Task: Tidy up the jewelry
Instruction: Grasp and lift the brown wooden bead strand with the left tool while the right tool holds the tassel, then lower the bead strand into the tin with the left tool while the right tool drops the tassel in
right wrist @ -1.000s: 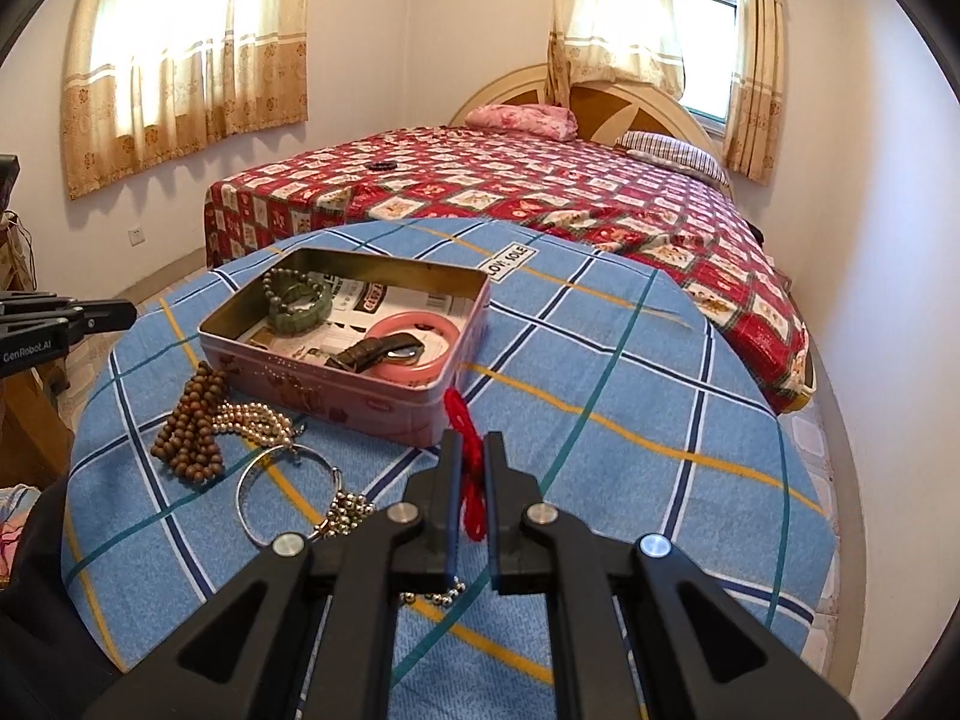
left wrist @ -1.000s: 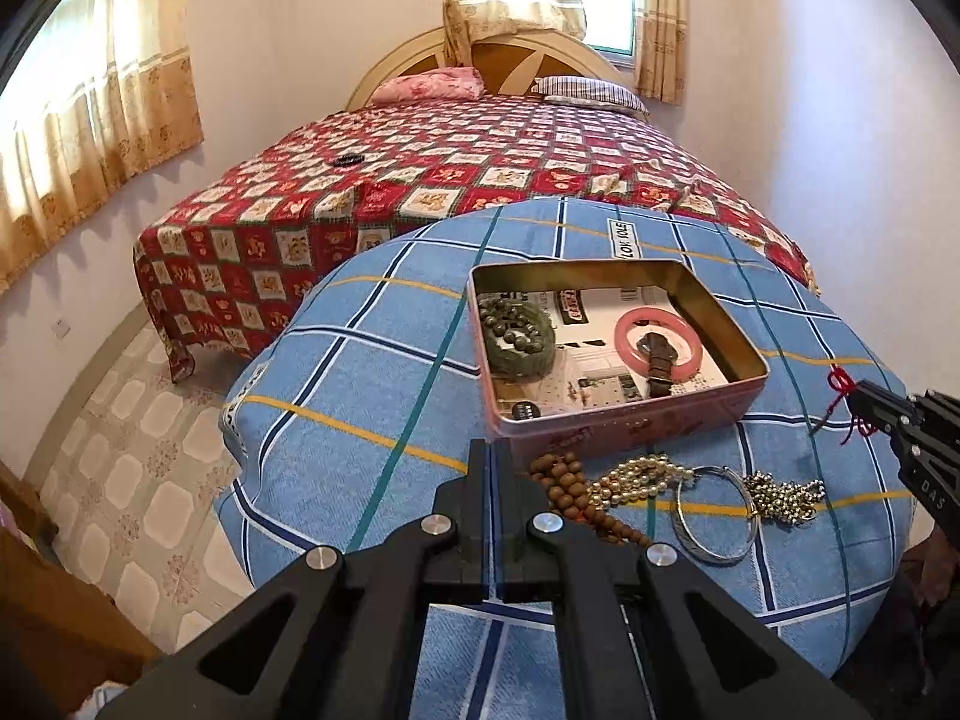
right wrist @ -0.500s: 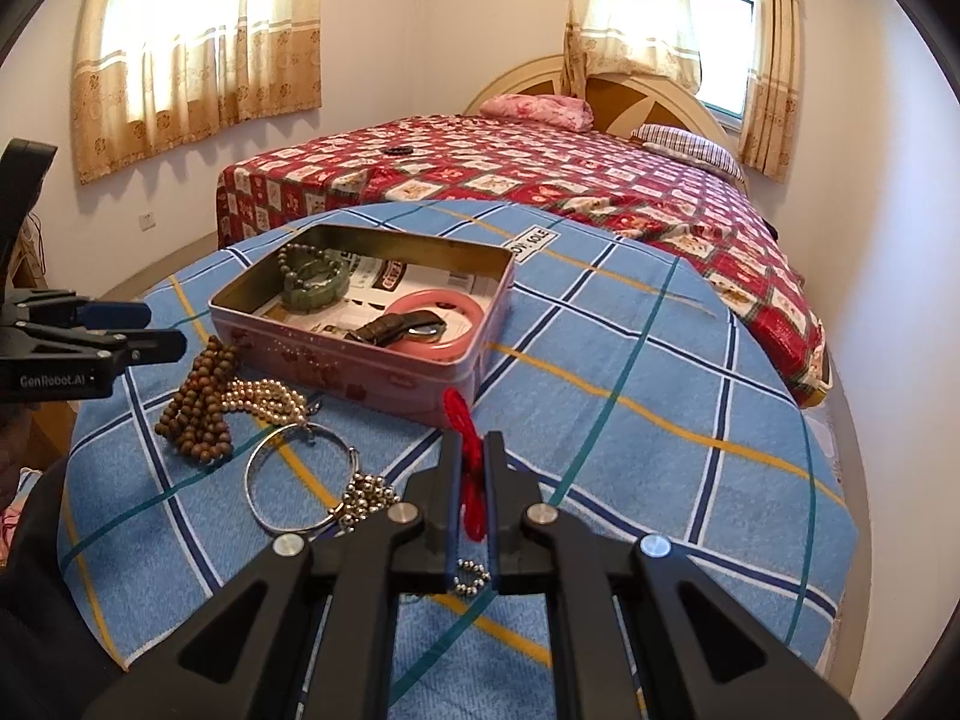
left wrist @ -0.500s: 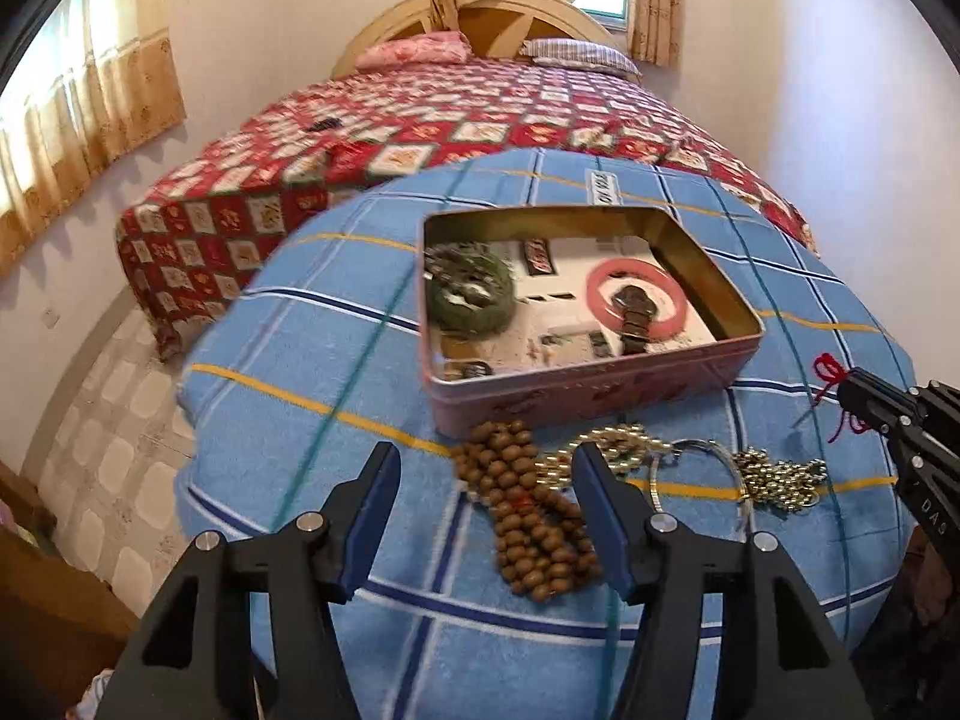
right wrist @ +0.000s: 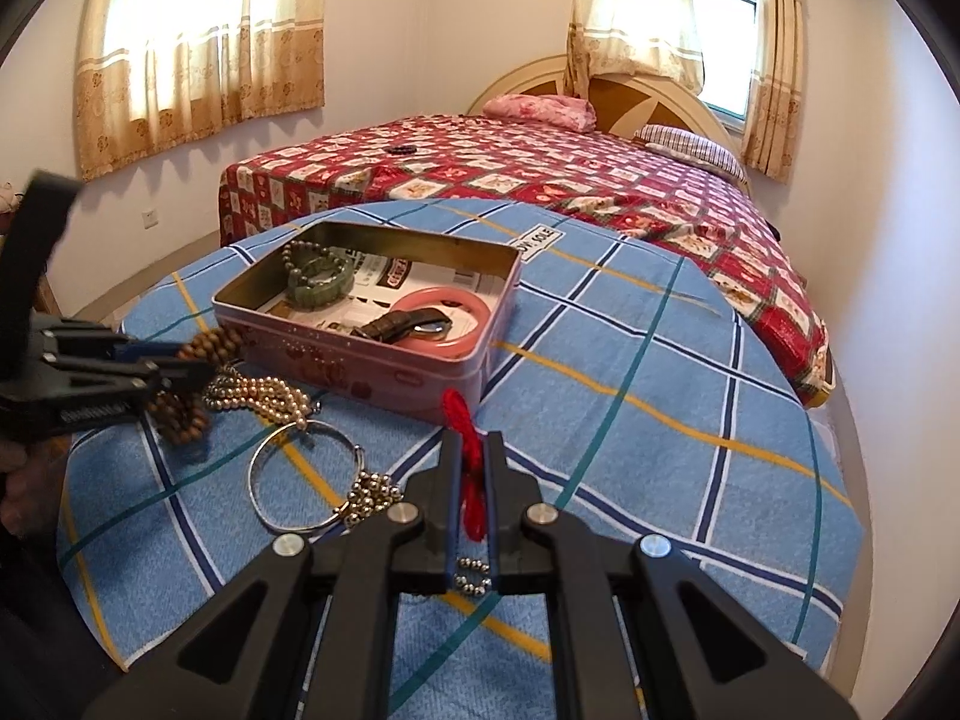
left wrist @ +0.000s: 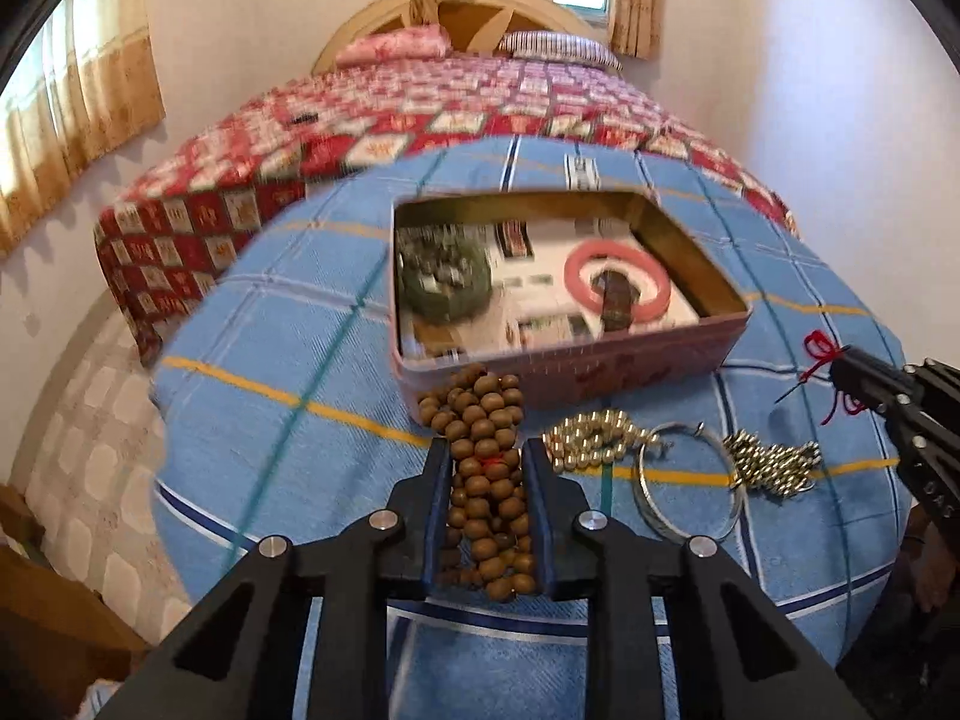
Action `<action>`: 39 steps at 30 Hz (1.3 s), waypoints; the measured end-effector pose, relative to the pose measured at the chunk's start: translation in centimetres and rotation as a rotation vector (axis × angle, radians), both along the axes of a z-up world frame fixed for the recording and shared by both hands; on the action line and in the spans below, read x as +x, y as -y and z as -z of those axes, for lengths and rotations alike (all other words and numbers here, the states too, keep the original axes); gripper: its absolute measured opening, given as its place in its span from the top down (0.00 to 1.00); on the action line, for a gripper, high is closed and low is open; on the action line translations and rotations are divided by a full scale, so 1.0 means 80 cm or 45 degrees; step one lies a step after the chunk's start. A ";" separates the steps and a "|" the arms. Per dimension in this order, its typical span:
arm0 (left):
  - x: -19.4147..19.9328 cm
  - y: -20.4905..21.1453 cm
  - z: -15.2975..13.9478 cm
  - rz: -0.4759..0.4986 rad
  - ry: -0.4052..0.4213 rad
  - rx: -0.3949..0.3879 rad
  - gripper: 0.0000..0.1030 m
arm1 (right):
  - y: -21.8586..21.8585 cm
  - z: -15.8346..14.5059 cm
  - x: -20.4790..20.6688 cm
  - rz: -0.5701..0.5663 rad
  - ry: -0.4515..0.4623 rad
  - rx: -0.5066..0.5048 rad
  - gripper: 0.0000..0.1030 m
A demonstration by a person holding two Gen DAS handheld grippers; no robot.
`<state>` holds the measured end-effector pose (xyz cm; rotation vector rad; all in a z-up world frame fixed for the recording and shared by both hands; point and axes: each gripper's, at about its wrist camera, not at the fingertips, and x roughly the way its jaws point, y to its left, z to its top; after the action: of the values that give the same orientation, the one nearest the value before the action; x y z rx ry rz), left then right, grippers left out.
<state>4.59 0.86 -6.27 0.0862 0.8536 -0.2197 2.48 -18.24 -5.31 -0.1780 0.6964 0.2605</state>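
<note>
The left gripper point(left wrist: 486, 459) was closing around the wooden beads point(left wrist: 480, 420), which lay bunched between its fingers on the blue checked cloth point(left wrist: 252, 420) just in front of the pink tin point(left wrist: 570, 354). The right gripper point(right wrist: 471, 450) was clamped tight on a red string point(right wrist: 465, 420) above the cloth. Pearls point(left wrist: 591, 429), a silver bangle point(left wrist: 690, 486) and a metal chain point(left wrist: 774, 462) lay beside the beads, while the tin held a green bracelet point(left wrist: 447, 282), a pink bangle point(left wrist: 618, 282) and a watch point(right wrist: 408, 324).
</note>
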 end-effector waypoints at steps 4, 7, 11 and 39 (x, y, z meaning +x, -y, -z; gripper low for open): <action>-0.004 -0.002 -0.029 0.018 0.061 -0.007 0.77 | 0.000 -0.009 0.002 -0.003 0.024 -0.002 0.92; -0.001 -0.005 -0.046 0.019 0.100 -0.004 0.77 | -0.002 -0.018 0.005 -0.009 0.046 -0.004 0.92; 0.011 -0.008 -0.056 0.012 0.126 0.017 0.77 | -0.006 -0.031 0.013 -0.023 0.080 -0.011 0.92; 0.108 0.012 -0.039 0.058 0.124 0.174 0.77 | -0.051 -0.041 0.106 -0.112 0.101 -0.061 0.92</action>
<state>13.20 -0.13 -3.12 0.2426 0.7693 -0.1979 10.93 -14.15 -2.04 -0.2636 0.6169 0.3192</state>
